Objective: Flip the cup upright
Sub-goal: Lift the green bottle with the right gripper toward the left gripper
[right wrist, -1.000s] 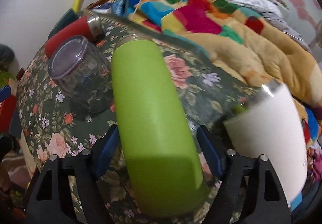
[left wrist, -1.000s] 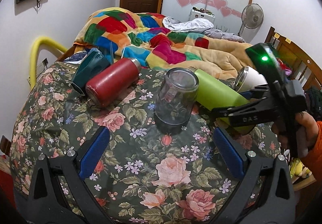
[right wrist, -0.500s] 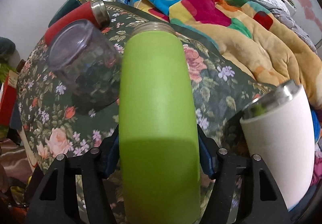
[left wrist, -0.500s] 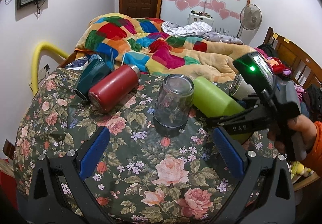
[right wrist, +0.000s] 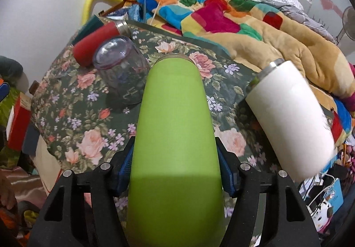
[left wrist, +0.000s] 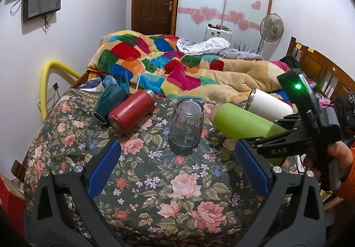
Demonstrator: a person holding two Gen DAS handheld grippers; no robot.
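A lime-green cup [right wrist: 175, 127] lies on its side on the floral table [left wrist: 177, 185], its metal mouth pointing away from me. My right gripper [right wrist: 175, 172] is shut on its body near the base; it also shows in the left wrist view [left wrist: 268, 142] around the green cup [left wrist: 241, 122]. A clear glass [left wrist: 186, 125] stands upside down in the middle, also in the right wrist view [right wrist: 122, 69]. My left gripper [left wrist: 175, 167] is open and empty, low in front of the glass.
A red flask [left wrist: 131, 114] and a dark teal cup [left wrist: 108, 100] lie on their sides at the back left. A white tumbler [right wrist: 290, 116] lies to the right of the green cup. A bed with a patchwork quilt [left wrist: 177, 69] borders the table's far edge.
My right gripper's jaws have closed in on the green cup and now grip it. The left gripper has drawn back and up a little; the cups have not moved.
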